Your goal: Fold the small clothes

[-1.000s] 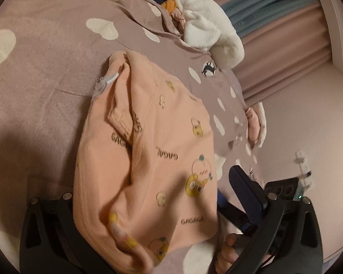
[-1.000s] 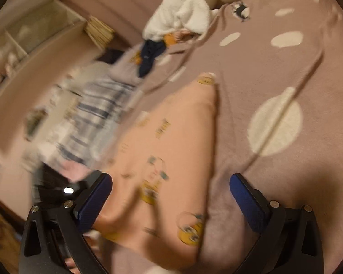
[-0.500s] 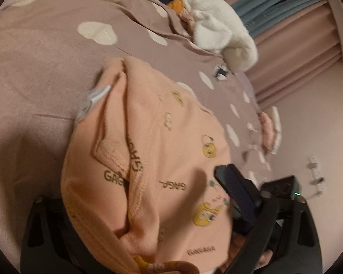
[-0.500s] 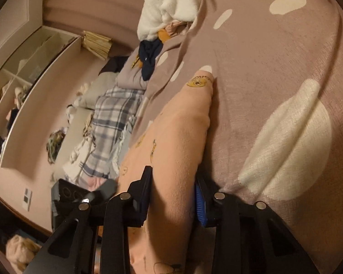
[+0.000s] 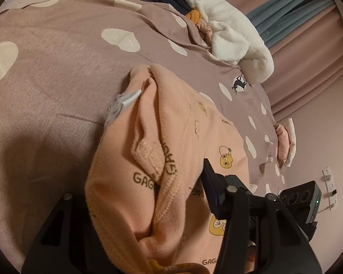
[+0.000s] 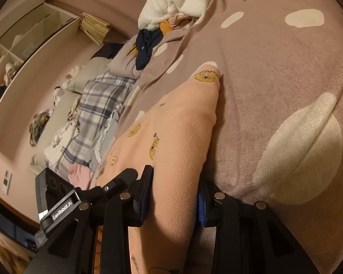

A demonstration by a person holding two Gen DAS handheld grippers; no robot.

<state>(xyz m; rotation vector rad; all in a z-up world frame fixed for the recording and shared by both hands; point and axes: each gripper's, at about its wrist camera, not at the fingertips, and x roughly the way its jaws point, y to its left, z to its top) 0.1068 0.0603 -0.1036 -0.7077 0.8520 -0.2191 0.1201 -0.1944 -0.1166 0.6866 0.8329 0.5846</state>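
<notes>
Between the right gripper's [image 6: 173,196] pads a thick fold of the peach garment [image 6: 178,132] is pinched, likely to carry that edge over. Beside it the left gripper [image 5: 148,205] clamps the bunched hem. Beyond the garment spreads the spotted bedspread [image 6: 274,57], with a white fleece [image 5: 235,38] farther off.

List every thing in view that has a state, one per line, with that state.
Peach garment: bunched and folded over, held at both ends, partly on the bedspread.
Left claw: shut on the peach garment.
Right claw: shut on the peach garment.
Bedspread: spread out, creased.
White fleece: heaped, unfolded.
Plaid cloth: crumpled.
</notes>
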